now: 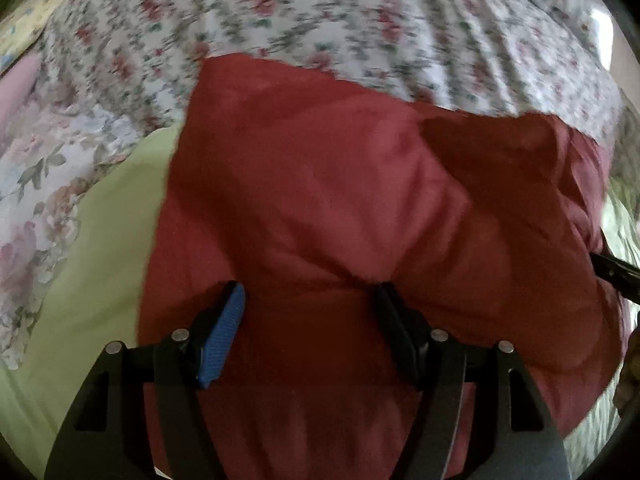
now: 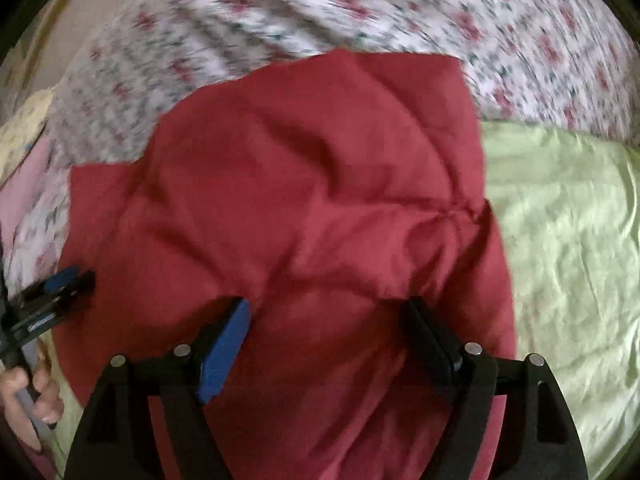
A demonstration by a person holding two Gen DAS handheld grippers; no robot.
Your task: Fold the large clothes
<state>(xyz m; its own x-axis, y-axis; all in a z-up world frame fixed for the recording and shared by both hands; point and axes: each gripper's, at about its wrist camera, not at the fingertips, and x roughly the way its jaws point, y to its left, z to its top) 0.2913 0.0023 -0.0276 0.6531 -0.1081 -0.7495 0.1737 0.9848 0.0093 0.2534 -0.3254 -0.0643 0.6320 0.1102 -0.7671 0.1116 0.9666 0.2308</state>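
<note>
A large dark-red cloth garment [image 1: 360, 220] lies rumpled on the bed, and everything else is placed around it. Beyond its far edge spreads a white bedsheet printed with small red flowers [image 1: 320, 20]; under and beside the garment lies a pale green satin-like sheet [image 2: 560, 220], showing on its left in the left wrist view and on its right in the right wrist view. Past the garment's far left corner sit a pastel floral pillow or cover [image 1: 48, 184], a plain pink cloth [image 1: 16, 92] and a yellowish patterned piece [image 1: 36, 16], all blurred. The left gripper [image 1: 308, 292] hovers low over the garment's near edge, its jaws spread wide with one blue pad [image 1: 224, 340] showing; nothing is pinched between them. The right gripper [image 2: 328, 308] stands likewise over the red fabric, jaws wide apart and holding nothing. The person's left hand [image 2: 36, 396] shows at the garment's left edge in the right wrist view.
</note>
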